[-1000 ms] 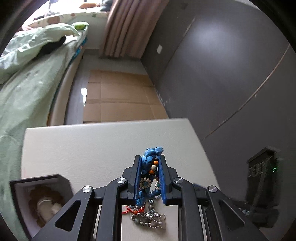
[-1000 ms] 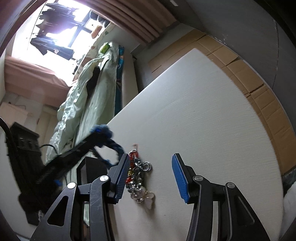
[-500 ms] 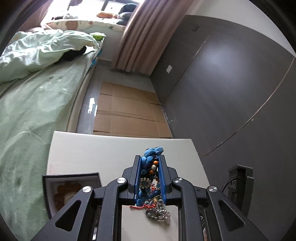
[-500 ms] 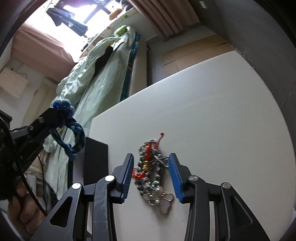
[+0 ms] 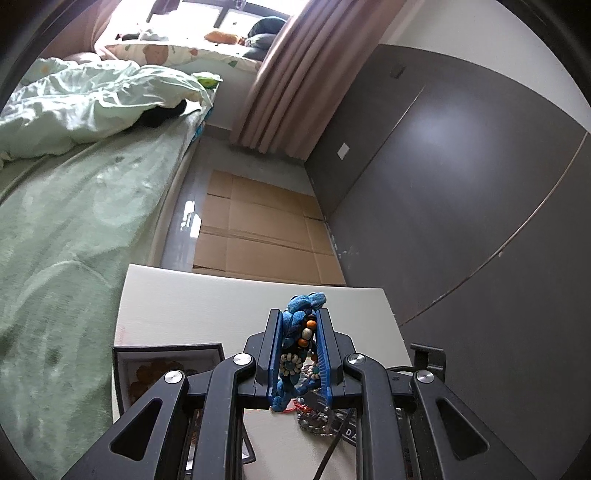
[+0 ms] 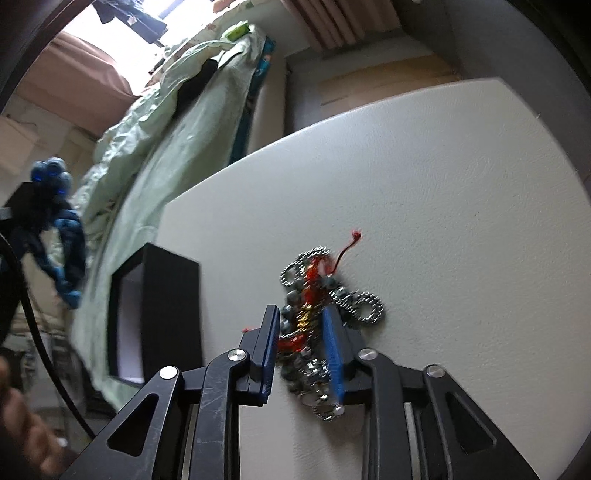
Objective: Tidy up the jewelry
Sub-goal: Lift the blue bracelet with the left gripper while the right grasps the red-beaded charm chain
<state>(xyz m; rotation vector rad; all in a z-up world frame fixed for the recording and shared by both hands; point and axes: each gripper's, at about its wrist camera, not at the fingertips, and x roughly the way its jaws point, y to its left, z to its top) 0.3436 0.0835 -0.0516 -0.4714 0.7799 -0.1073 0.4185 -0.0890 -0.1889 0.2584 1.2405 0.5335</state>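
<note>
Dangling from the clamped left tongs (image 5: 298, 354), a blue braided bracelet (image 5: 295, 343) carries beads; right tongs (image 6: 301, 354) pinch a silver-red chain tangle (image 6: 317, 310).

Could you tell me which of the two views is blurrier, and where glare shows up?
Right wrist view: motion-smeared, especially the tangled chain jewelry and black box. Left wrist view: sharp on the blue braided bracelet; window overexposed, soft glare on the grey wall.

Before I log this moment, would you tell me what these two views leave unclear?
- Box contents, left wrist view: the left gripper, shut on the blue braided bracelet, covers most of them; only a brown piece shows.
- Jewelry pile, right wrist view: motion blur; the right gripper is closed around it, but single pieces cannot be separated.
- Box interior, right wrist view: seen side-on, in shadow.
</note>
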